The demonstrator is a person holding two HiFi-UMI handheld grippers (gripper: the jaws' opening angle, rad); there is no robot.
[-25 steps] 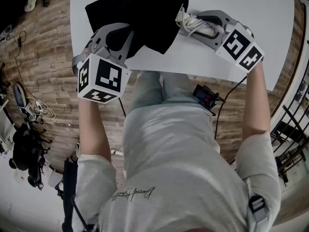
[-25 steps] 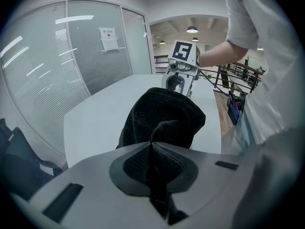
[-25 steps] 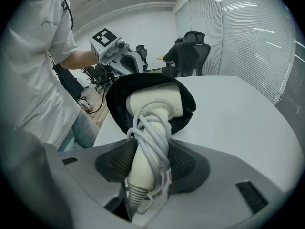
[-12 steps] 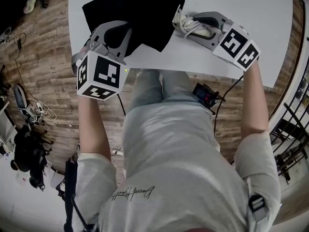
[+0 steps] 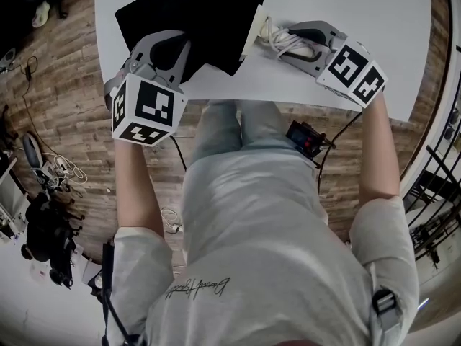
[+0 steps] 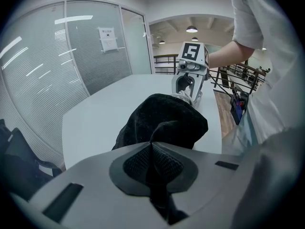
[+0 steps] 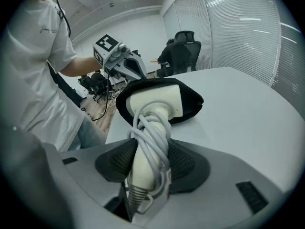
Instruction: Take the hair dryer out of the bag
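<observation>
The right gripper [image 7: 151, 163] pinches the cord-wrapped handle of the white hair dryer [image 7: 157, 104], whose head sits in the mouth of the black bag [image 6: 164, 120]; the left gripper [image 6: 152, 165] clamps its cloth.

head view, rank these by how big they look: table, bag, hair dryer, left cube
1. table
2. bag
3. left cube, though it sits nearer the camera, so its real size is unsure
4. hair dryer, only partly showing, its head still in the bag
</observation>
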